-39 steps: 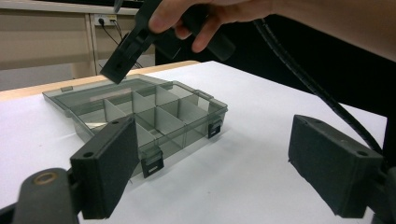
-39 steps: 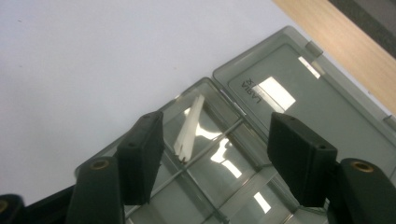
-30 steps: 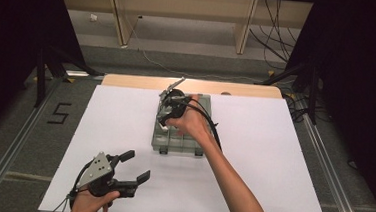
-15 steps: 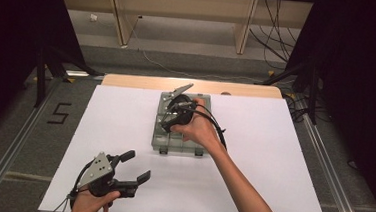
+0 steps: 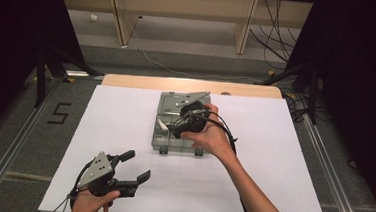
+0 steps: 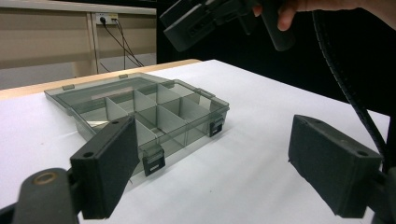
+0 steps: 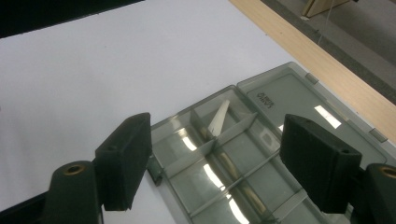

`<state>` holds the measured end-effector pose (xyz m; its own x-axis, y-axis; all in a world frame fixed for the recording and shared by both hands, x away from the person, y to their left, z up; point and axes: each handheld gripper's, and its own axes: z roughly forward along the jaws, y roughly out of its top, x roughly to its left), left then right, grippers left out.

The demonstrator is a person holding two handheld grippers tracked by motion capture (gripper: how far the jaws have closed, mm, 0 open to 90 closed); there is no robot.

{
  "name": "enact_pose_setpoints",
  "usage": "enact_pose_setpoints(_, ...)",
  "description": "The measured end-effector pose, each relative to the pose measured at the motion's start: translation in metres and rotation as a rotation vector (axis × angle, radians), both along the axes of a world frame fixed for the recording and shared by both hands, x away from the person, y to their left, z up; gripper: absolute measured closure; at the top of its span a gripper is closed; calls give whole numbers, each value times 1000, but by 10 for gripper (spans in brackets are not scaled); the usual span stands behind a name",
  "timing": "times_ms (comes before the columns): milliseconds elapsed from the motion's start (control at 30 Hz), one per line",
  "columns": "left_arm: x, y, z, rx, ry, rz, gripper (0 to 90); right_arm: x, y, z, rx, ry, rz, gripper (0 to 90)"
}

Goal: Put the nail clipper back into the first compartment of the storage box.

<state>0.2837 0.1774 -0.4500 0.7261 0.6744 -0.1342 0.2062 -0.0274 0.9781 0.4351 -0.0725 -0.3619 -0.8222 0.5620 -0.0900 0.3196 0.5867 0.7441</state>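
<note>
White sheet covers the worktop point(image 5: 282, 157); a bare wooden strip runs along its far edge and dark curtains stand at both sides.

Left gripper point(image 5: 132, 173): near the worktop's front-left corner, held in the left hand point(image 5: 89, 204), jaws spread wide with nothing between them. Its own view looks between the pads point(image 6: 105, 165) toward the box.

Compartment box point(image 5: 166, 134): clear grey plastic, at the middle of the worktop toward the far edge. Lid is folded open and lies flat behind the tray, nearest the wooden strip. Two latches hang on the tray's front wall.

White strip point(image 7: 218, 117): leans tilted in a compartment on the tray's left side; possibly paper or plastic, too small to tell.

Right gripper point(image 5: 174, 131): held in the right hand point(image 5: 213, 138) above the tray, apart from it. Jaws have just been opening and stand spread, gripping nothing; dividers point(image 7: 233, 161) show between them in the right gripper view.
</note>
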Motion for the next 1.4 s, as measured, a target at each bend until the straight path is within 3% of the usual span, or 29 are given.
enact_pose_setpoints(133,0,0,0,-2,-2,-2,159,-8,-3,1,7,5,18,252)
enact_pose_setpoints(167,0,0,0,-2,-4,-2,160,-10,-4,1,17,-17,17,252)
enact_pose_setpoints(233,0,0,0,4,2,5,159,-14,-6,1,25,-3,24,251)
enact_pose_setpoints(300,0,0,0,3,2,5,159,-17,-6,-1,39,-26,20,241)
enact_pose_setpoints(367,0,0,0,4,1,5,159,-21,-8,-2,42,-1,25,241)
enact_pose_setpoints(533,0,1,1,5,-6,8,159,-29,-13,-8,51,-20,38,239)
enact_pose_setpoints(567,-2,0,1,-2,11,6,160,-30,-13,-9,47,-15,37,240)
enact_pose_setpoints(733,-3,-1,1,0,14,-5,160,-35,-17,-13,50,-39,40,243)
enact_pose_setpoints(833,-4,-1,1,3,17,-5,159,-39,-20,-15,71,-24,41,241)
enact_pose_setpoints(933,-3,-1,1,-9,14,-9,159,-43,-23,-16,82,-41,40,238)
enact_pose_setpoints(1233,-3,0,1,8,13,2,159,-51,-27,-19,99,-49,50,236)
enact_pose_setpoints(1400,-3,1,1,-1,11,0,159,-58,-33,-19,135,-68,59,214)
